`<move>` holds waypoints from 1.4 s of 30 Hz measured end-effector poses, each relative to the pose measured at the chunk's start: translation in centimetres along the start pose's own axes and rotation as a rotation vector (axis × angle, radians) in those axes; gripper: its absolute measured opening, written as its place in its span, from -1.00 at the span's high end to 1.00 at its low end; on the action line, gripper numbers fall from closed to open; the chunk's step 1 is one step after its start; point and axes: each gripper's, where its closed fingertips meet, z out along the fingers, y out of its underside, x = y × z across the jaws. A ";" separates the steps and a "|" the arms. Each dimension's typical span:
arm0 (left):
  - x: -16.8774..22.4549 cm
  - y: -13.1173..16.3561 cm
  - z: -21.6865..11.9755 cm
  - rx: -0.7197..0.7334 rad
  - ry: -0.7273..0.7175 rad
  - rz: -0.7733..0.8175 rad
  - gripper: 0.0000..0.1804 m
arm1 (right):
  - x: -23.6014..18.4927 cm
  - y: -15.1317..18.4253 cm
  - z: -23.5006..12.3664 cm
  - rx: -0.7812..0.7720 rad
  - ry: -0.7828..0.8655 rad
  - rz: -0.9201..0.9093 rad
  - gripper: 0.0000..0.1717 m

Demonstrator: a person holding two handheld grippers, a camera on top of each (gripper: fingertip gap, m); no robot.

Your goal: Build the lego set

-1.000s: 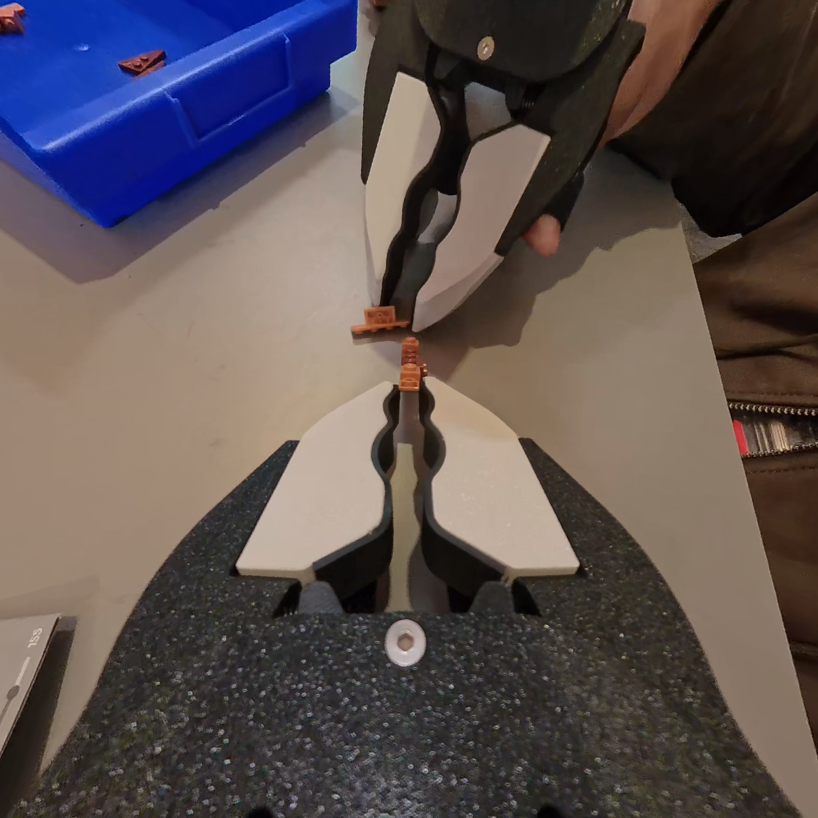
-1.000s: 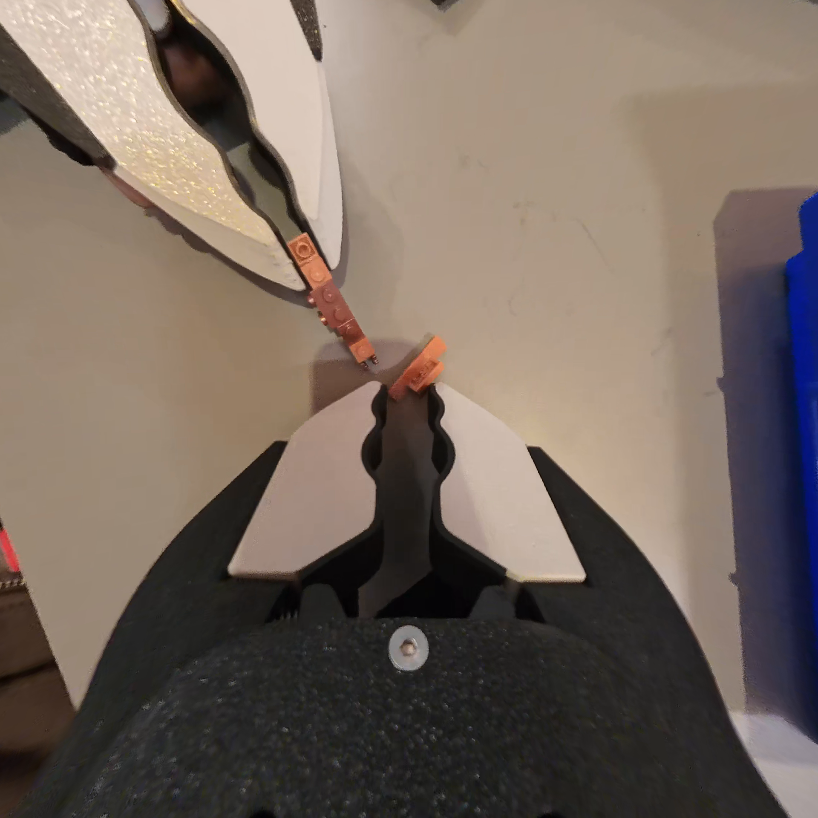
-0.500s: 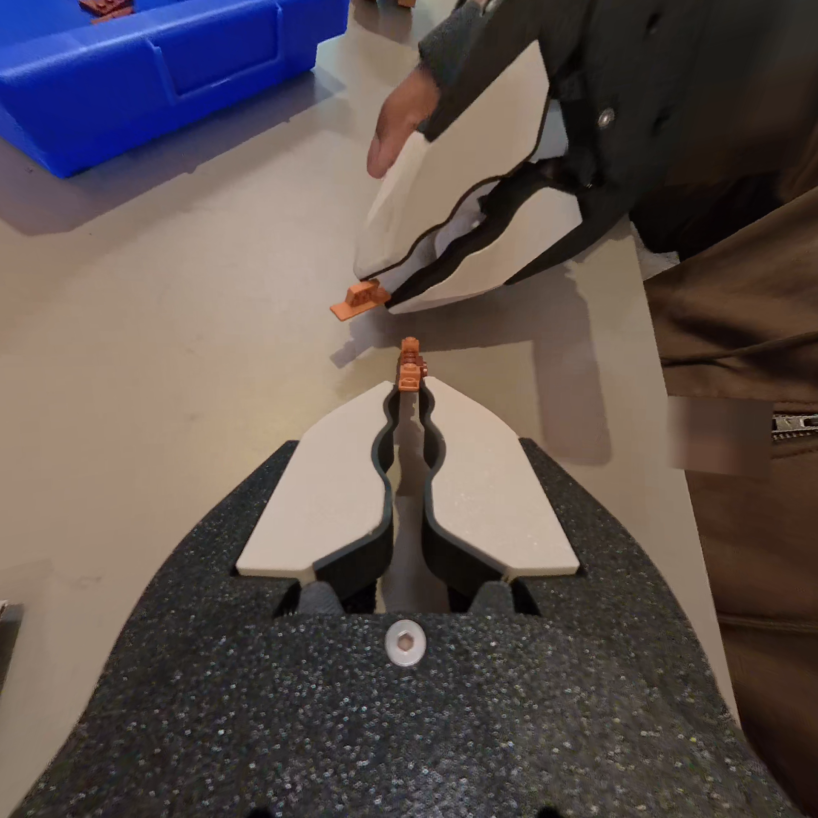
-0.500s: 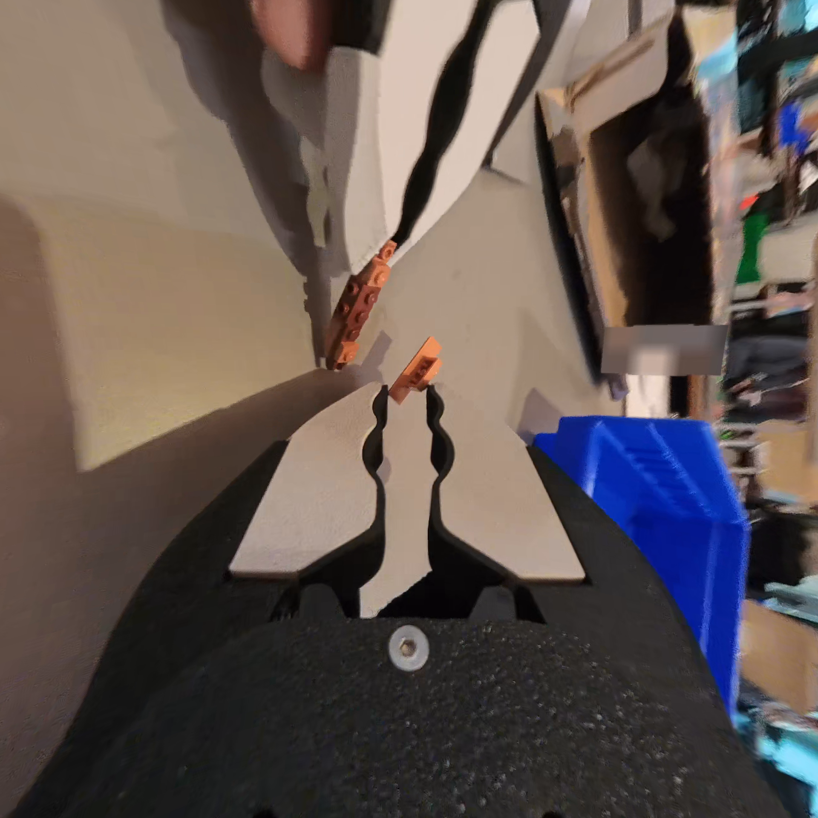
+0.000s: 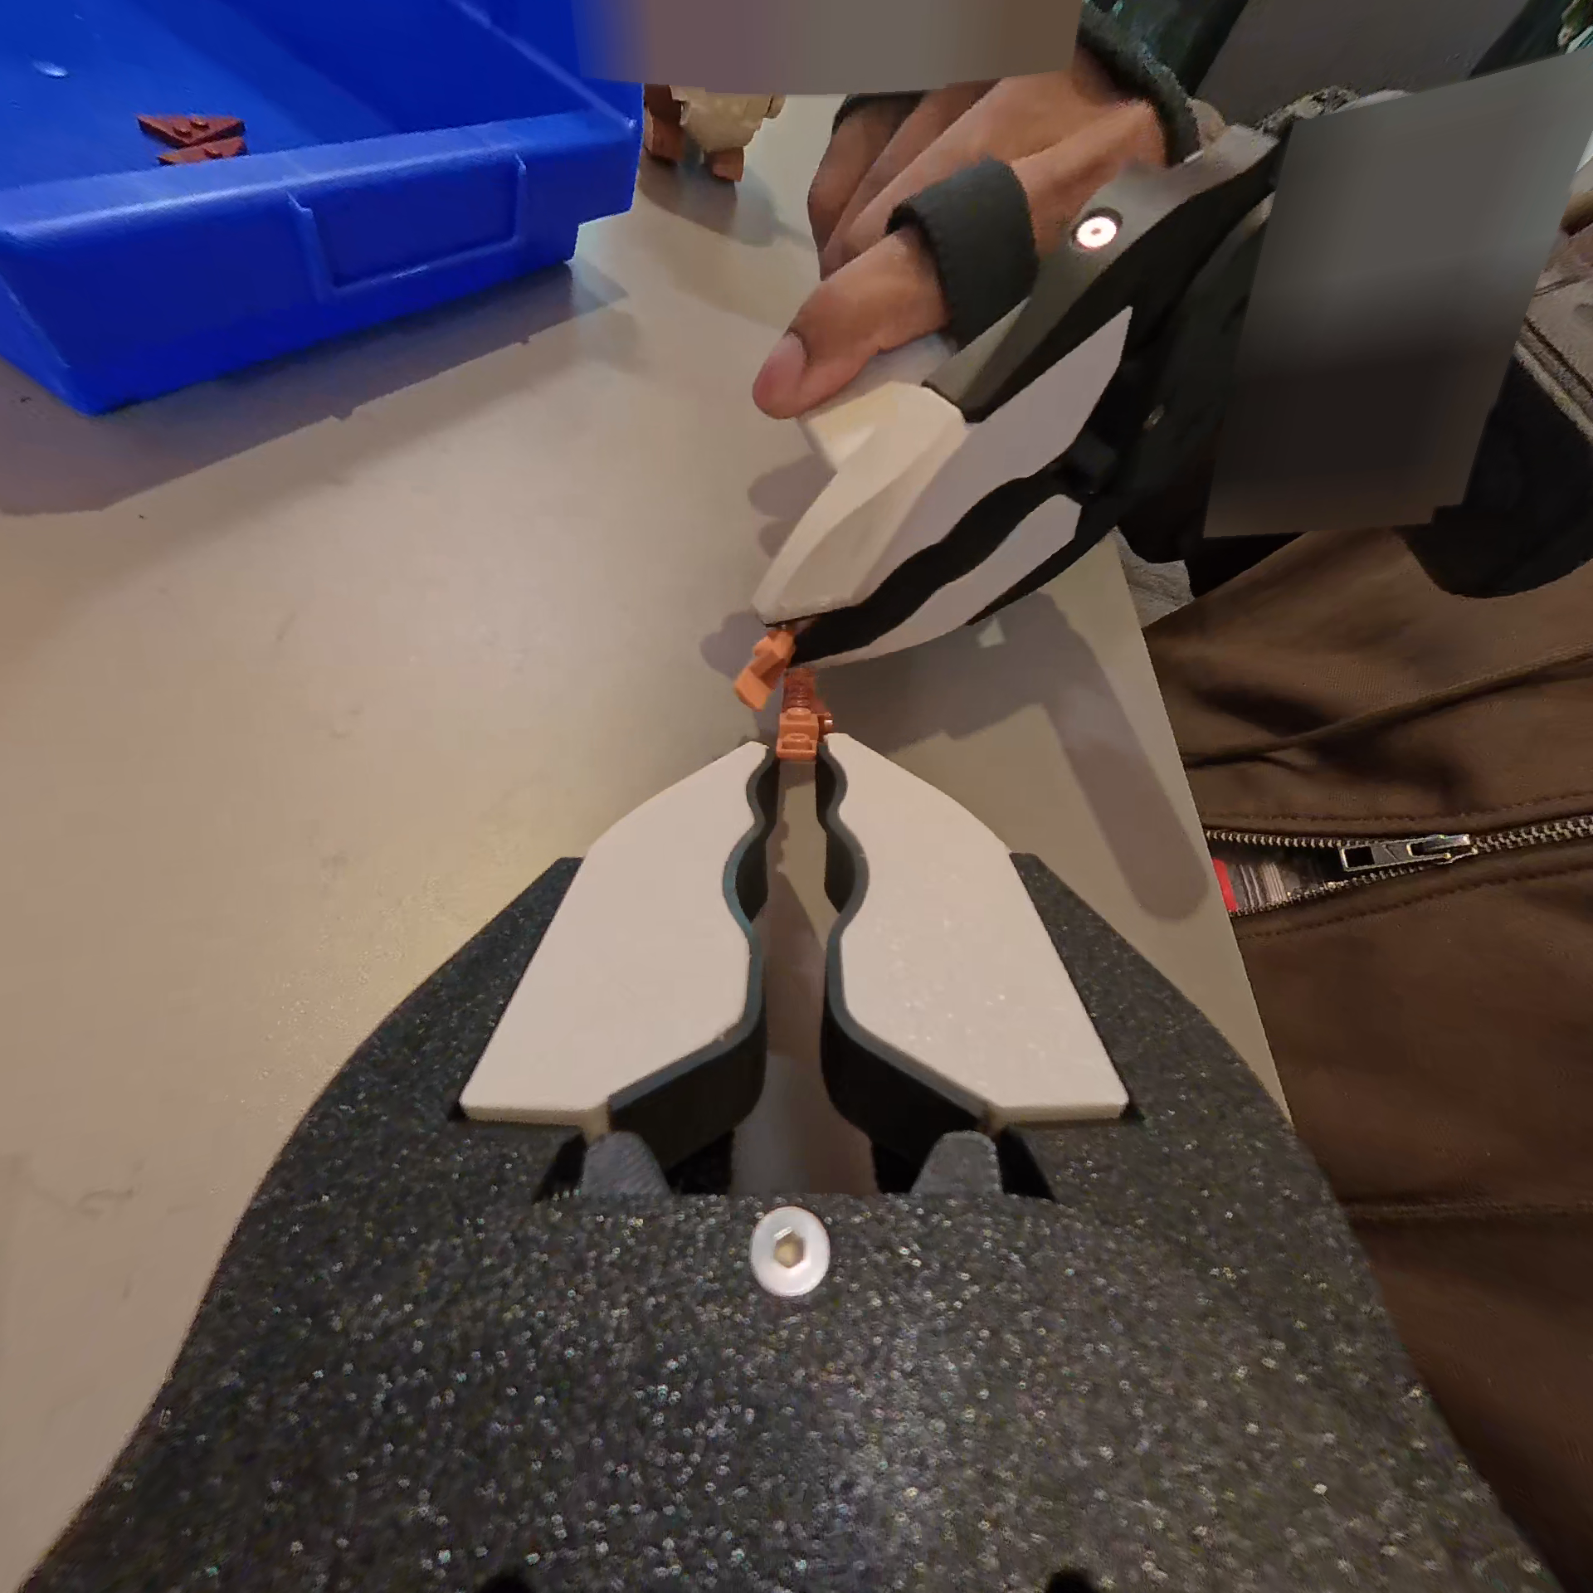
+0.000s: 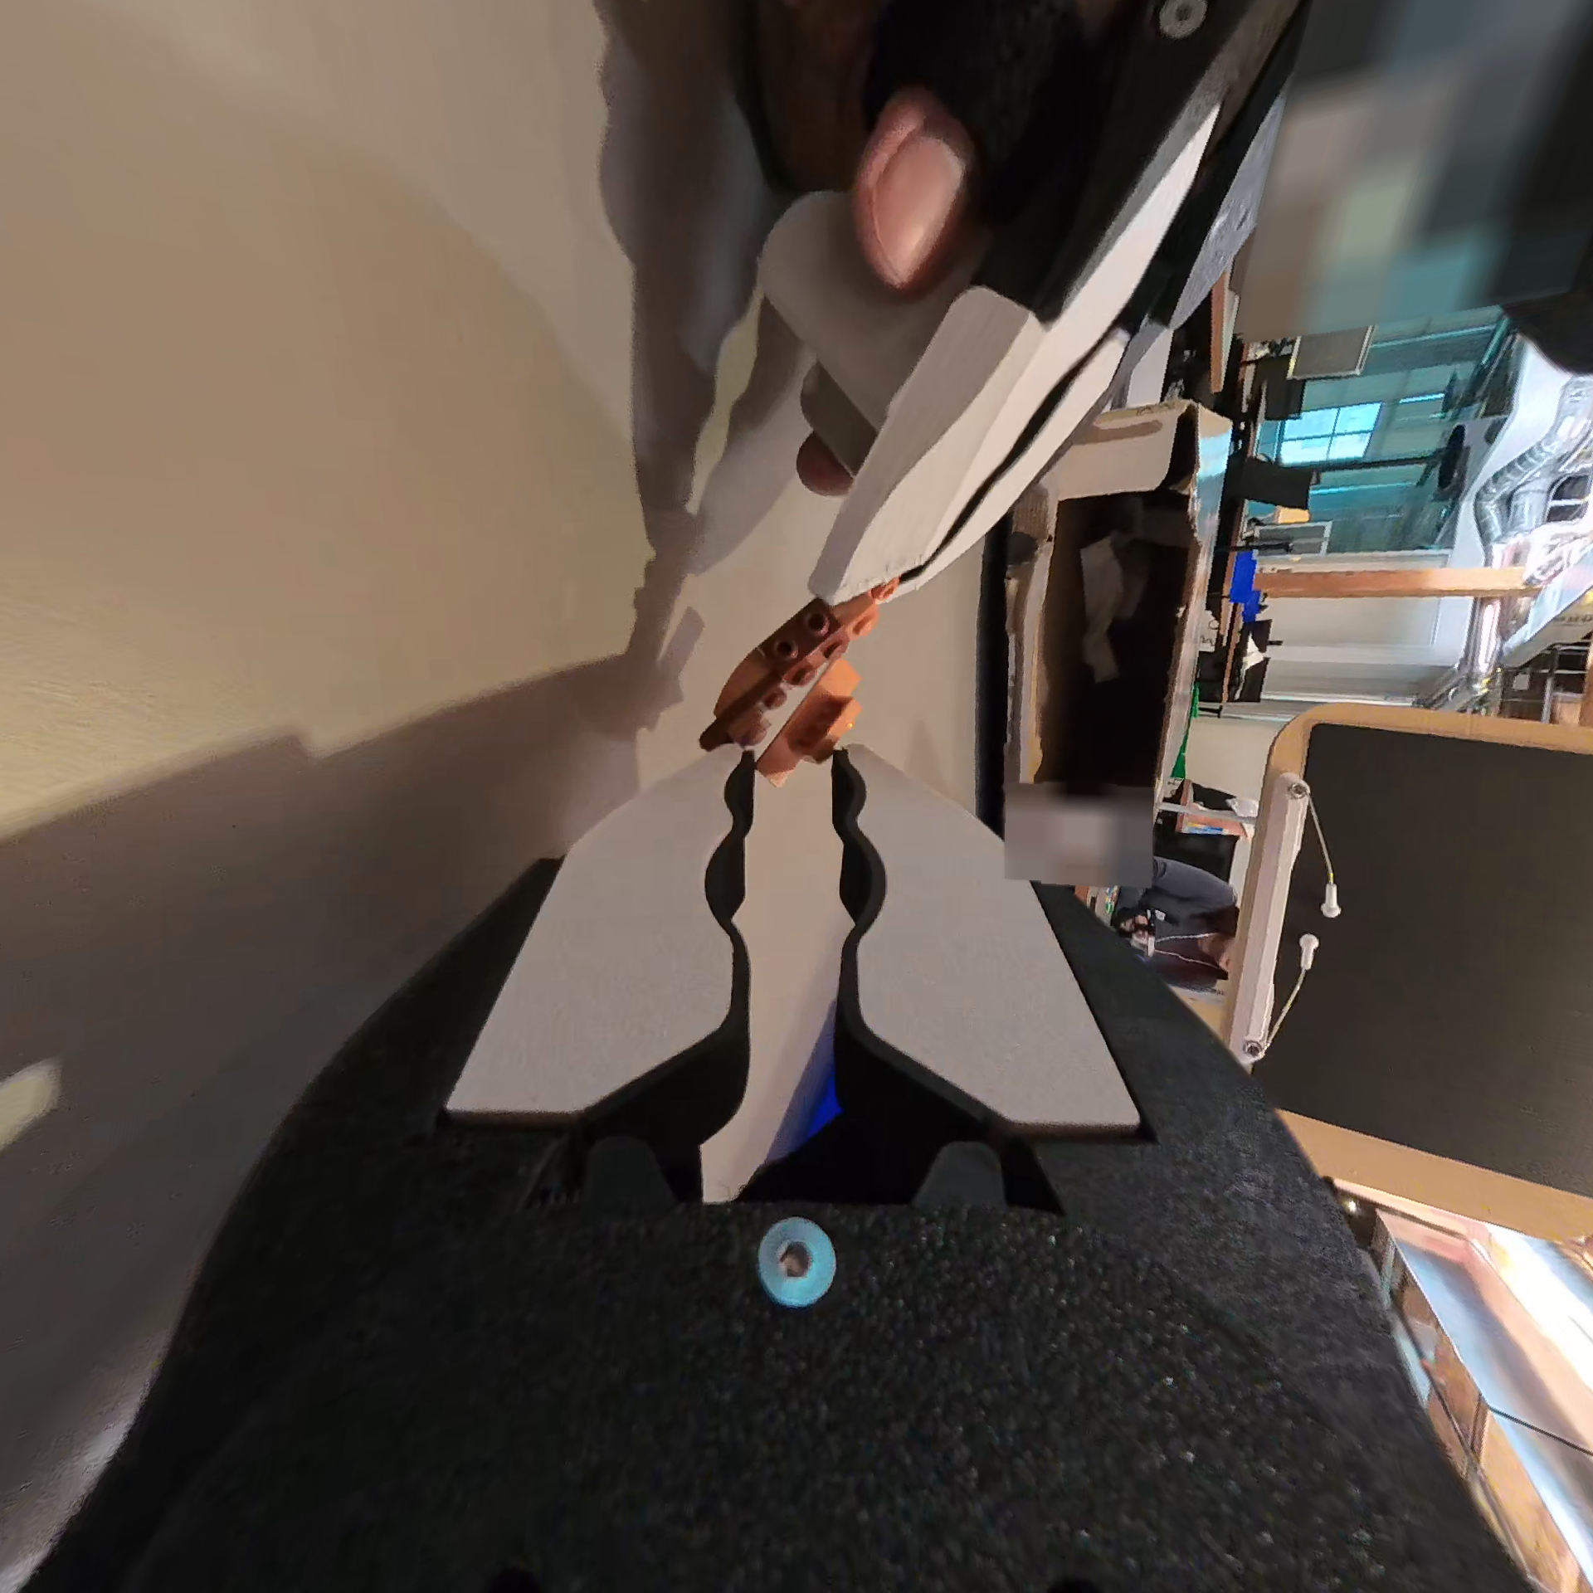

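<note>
Workshop (cluttered): blue parts bin (image 5: 345, 198), ductwork (image 6: 1526, 483).

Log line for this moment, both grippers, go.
left gripper: shut on long orange brick strip | right gripper: shut on small orange plate | pieces nearly touching above table

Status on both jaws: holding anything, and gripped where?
Left gripper pinches a long orange-brown studded brick strip by its near end. Right gripper pinches a small orange plastic brick piece by its near edge.
</note>
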 end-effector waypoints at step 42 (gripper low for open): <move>-3.0 0.4 -1.5 -0.027 -0.177 -0.068 0.91 | -2.5 3.0 1.6 -0.173 -0.367 0.798 0.83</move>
